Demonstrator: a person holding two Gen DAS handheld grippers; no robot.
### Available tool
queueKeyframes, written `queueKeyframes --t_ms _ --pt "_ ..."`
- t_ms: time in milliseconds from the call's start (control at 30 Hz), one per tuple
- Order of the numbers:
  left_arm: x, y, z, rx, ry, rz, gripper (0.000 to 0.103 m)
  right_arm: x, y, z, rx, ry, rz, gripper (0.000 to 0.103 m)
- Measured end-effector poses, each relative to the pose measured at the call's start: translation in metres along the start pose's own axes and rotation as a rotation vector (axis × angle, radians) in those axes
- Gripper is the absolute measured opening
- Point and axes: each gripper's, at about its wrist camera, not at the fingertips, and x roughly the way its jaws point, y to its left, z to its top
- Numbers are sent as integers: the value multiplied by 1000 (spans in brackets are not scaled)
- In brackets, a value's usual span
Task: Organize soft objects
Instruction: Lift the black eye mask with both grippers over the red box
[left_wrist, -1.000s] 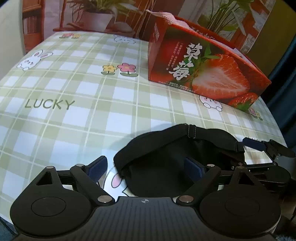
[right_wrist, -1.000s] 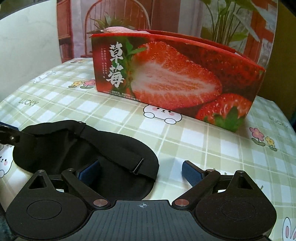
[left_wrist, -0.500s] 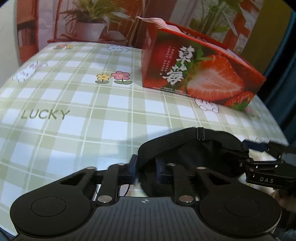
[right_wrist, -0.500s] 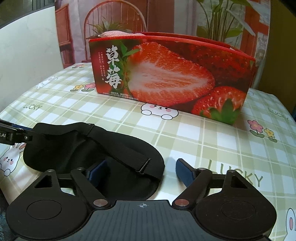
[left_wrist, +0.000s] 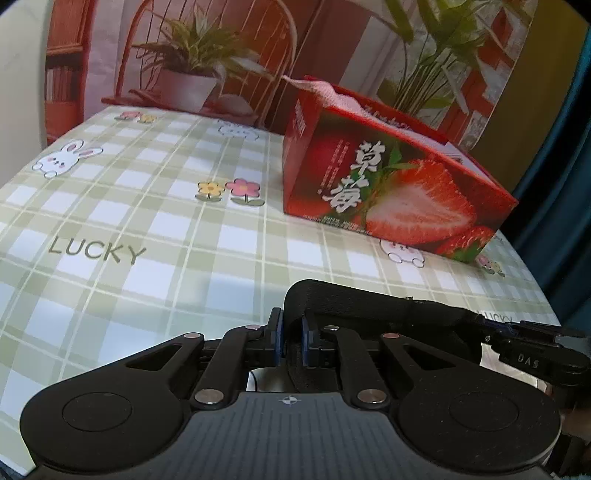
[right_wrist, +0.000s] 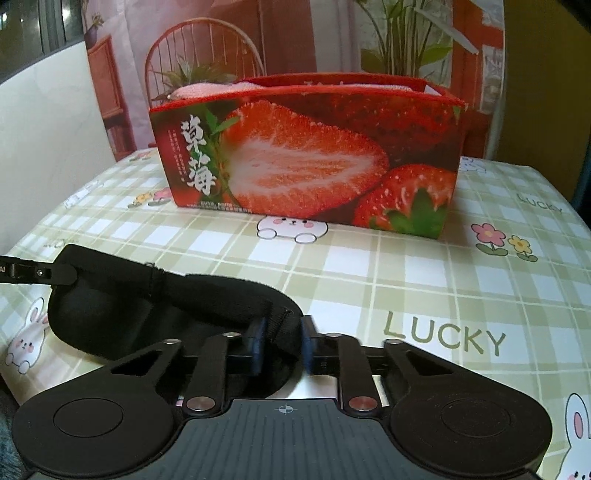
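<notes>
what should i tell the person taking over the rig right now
Left gripper: jaws shut on one end of the black eye mask.
Right gripper: jaws shut on the other end of the eye mask.
The mask is pinched at both ends above the checked tablecloth, in front of the strawberry box.
Done: a pink cloth already sits in the box, and the mask is gripped.
Left: probably carry the mask over and drop it into the box, then release both.

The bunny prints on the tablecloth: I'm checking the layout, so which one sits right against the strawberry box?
The white bunny at the middle of the strawberry box front; the other bunnies lie near the tablecloth edges.
</notes>
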Motion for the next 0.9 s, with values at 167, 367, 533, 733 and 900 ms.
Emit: queueKeyframes --t_ms 167,367,533,733,900 --pt "-8 -5 6 31 -46 -14 10 -12 -1 7 3 -66 10 8" --pt "-25 -22 35 100 -175 -30 10 -32 -5 30 -24 -161 0 8" --pt "-41 -40 72 151 -290 -51 10 -53 -9 63 -76 -270 -20 8" --pt "-34 -69 123 206 -367 -61 10 -66 -19 114 -147 -360 -57 8" --pt "-2 -88 157 242 -337 -52 10 -49 -34 153 -181 -392 -111 8"
